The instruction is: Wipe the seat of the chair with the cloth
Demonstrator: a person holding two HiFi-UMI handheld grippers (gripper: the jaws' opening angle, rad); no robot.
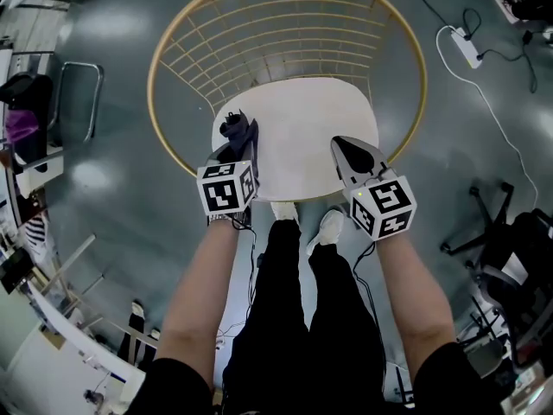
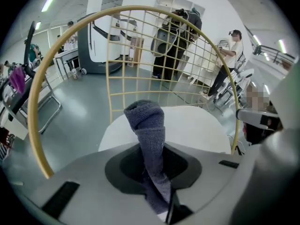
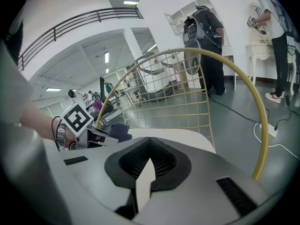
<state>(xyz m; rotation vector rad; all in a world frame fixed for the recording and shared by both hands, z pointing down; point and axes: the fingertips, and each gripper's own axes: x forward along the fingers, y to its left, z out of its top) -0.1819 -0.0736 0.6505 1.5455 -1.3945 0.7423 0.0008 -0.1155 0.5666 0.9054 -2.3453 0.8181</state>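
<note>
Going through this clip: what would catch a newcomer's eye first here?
A white chair seat ringed by a gold wire back fills the head view's centre. The left gripper is shut on a grey-blue cloth over the seat's left edge; the right gripper, empty, hovers at its right.

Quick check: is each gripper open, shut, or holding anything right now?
Left gripper: shut on the cloth.
Right gripper: shut, nothing between its jaws.
</note>
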